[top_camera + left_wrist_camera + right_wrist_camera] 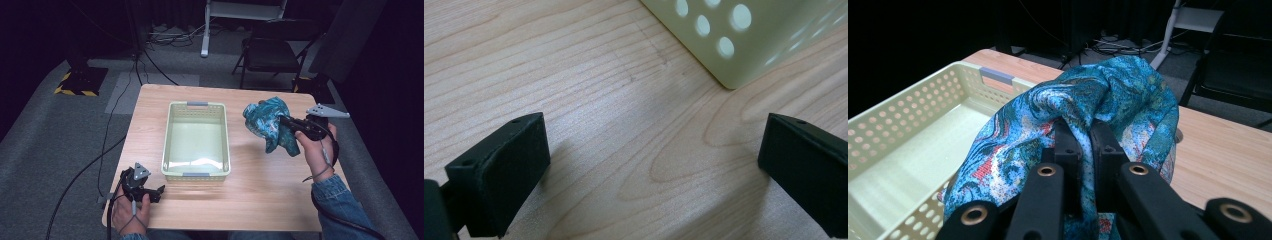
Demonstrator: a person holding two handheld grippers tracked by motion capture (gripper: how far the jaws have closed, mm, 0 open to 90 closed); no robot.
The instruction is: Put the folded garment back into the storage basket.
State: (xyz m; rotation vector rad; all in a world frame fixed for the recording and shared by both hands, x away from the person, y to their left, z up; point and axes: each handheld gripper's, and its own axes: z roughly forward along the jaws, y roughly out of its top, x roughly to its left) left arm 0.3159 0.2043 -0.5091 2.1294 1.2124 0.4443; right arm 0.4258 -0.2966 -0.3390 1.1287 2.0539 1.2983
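Dark studio, floor cables [150, 60], folding chair [270, 50]

A crumpled teal-blue patterned cloth [268, 122] with red and white swirls hangs bunched above the light wooden surface [260, 185], pinched in a fold, just right of the pale green perforated plastic basket [172, 142].

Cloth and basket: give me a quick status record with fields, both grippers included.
cloth: blue patterned cloth, bunched, lifted off the table, to the right of the basket
right gripper: jaws shut on a fold of the cloth
basket: pale green basket, perforated walls, nothing inside, near the middle of the table
left gripper: jaws wide open, nothing between them, low over the table by the basket's near left corner
table: wooden table, bare around the basket
likely next move: carry the cloth over the basket and release, as a guess
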